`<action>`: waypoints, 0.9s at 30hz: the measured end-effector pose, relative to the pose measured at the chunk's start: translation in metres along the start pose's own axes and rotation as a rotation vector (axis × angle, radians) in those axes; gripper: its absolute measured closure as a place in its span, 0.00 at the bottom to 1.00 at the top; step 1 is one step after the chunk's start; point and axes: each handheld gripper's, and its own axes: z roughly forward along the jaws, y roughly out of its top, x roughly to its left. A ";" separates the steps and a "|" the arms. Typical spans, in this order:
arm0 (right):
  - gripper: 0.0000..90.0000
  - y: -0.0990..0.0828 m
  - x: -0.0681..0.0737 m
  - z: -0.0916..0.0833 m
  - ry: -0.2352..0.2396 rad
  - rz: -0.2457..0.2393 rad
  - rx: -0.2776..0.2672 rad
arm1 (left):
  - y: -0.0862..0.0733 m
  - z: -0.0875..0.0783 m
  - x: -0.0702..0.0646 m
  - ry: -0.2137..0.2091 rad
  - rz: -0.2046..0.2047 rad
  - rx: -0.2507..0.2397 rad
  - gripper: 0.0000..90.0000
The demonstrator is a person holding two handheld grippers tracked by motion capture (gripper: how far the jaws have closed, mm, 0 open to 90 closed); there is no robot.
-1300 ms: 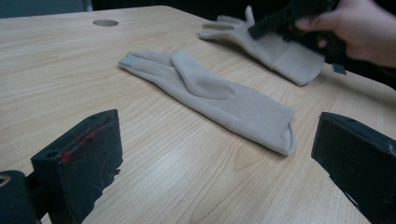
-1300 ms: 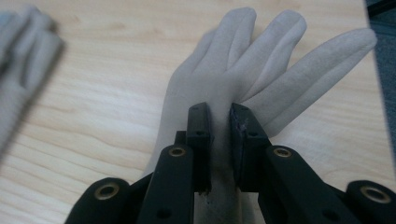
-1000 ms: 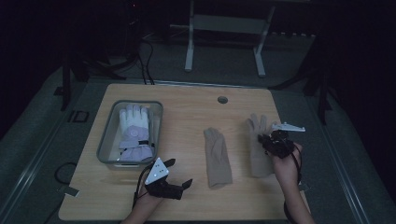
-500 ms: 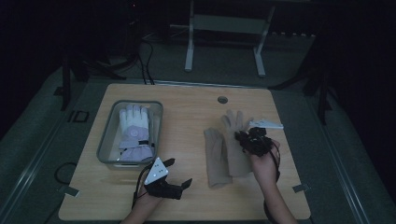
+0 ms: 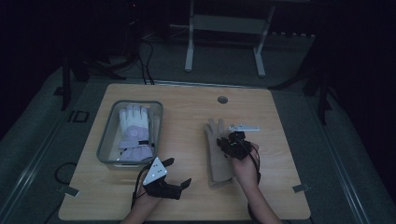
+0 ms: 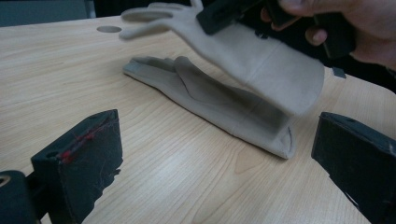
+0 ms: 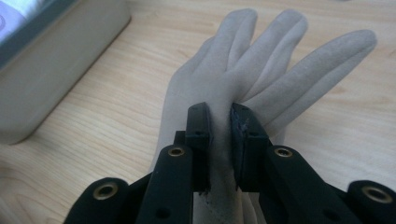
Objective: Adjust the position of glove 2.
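- High view: two beige gloves sit right of centre on the wooden worktop [image 5: 187, 196]. The lifted beige glove [image 5: 215, 130] is carried by the right hand-held gripper [image 5: 229, 144] above the flat beige glove [image 5: 219, 170], whose cuff end shows nearer the person.
- Right gripper view: the lifted beige glove [image 7: 243, 74] is pale, soft and suede-like, its fingers spread away from the camera. The right hand-held gripper [image 7: 219, 140] has its jaws pinched tight on a fold of fabric at the palm.
- Left gripper view: the lifted beige glove [image 6: 252, 56] hangs slanted, cuff lowest, clear of the flat beige glove [image 6: 215, 107], which lies on its side on the worktop [image 6: 140, 177] with its cuff opening toward the camera. This gap between the two is hard to read from above.
- Left hand-held gripper [image 5: 175, 179]: rests low near the front edge of the worktop, jaws wide apart and holding nothing; in the left gripper view its jaws frame both gloves.
- High view alone adds the clear bin [image 5: 105, 149] at the left, holding a white and lilac glove [image 5: 134, 133]; the right gripper view catches just a corner of that bin [image 7: 56, 65].
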 end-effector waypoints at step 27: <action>0.49 -0.017 -0.002 0.035 0.032 -0.042 0.110 | 0.000 0.001 -0.001 -0.009 0.004 0.006 0.03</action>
